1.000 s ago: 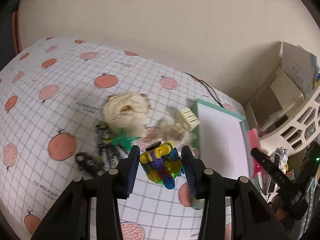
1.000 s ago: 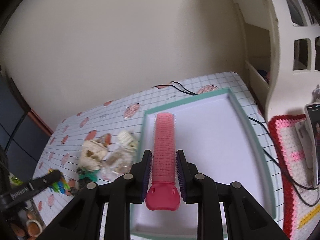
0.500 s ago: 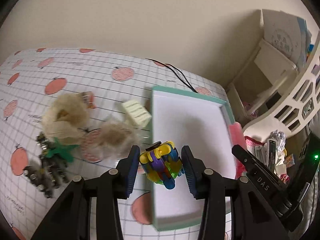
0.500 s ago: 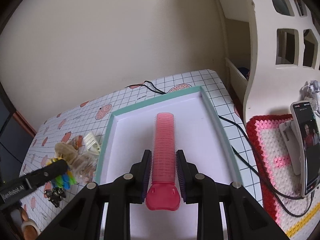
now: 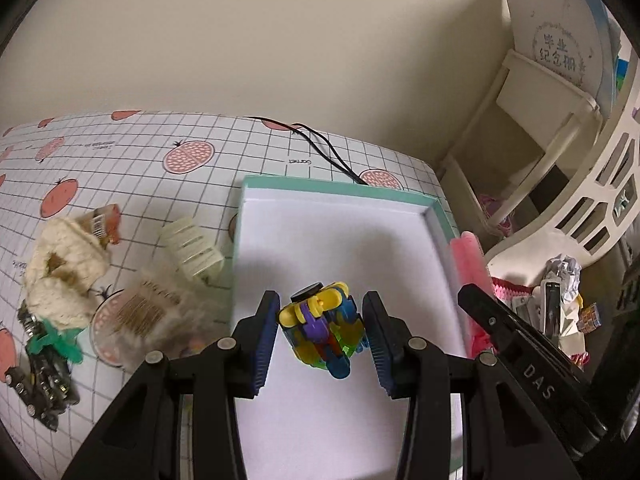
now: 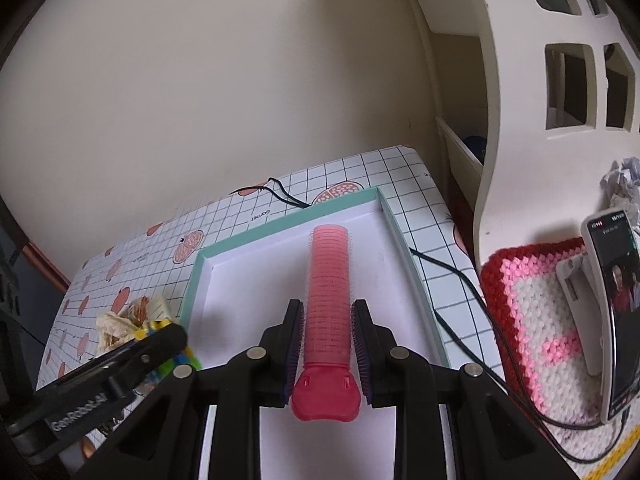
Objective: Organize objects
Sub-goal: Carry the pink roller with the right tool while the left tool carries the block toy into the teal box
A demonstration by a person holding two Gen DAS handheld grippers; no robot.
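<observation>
- Landmark: shallow tray [image 5: 436, 204] with teal rim and white floor, lying on a gridded tablecloth [image 5: 120, 168] printed with red fruit.
- Left gripper [image 5: 322, 330]: fingers flank a multicoloured plastic toy [image 5: 322, 332], a cluster of yellow, purple, blue and green pieces. The toy sits between the pads above the tray's white floor; narrow gaps show on both sides, so whether the grip is tight cannot be told.
- Right gripper [image 6: 326, 350]: clamped on a pink roller [image 6: 327, 300] near its flat red end. The roller points forward along the fingers, over the tray floor.
- Left of the tray, on the cloth: a cream claw clip [image 5: 192, 246] just beside the rim; a furry clip [image 5: 156, 312] next to it; a cream scrunchie [image 5: 60, 260] further left; dark hair clips [image 5: 44, 376] with a green piece at the far left.
- Behind the tray: a black cable [image 5: 320, 144] running to the far rim.
- Right of the tray: a crocheted mat [image 6: 536, 320] in red, pink and white, carrying a phone [image 6: 616, 304] on a stand; a white shelf [image 6: 520, 92] beyond.
</observation>
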